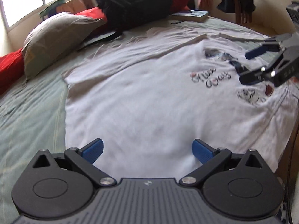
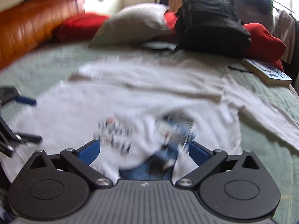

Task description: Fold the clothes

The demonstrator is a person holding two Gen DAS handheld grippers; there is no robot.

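Left wrist view: white T-shirt spread flat on green bed. Left hand-held gripper fingers apart above hem. Right hand-held gripper apart over printed chest, blurred.

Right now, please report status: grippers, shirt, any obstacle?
Left gripper open, right gripper open, both empty. White T-shirt spread on bed, unfolded. Backpack and book beyond it, clear.

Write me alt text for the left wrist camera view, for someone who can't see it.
A white printed T-shirt lies spread flat on a pale green bed, with the open left gripper above its near edge. The right gripper, also open, hangs over the print at right; a grey pillow, black backpack and book sit behind.
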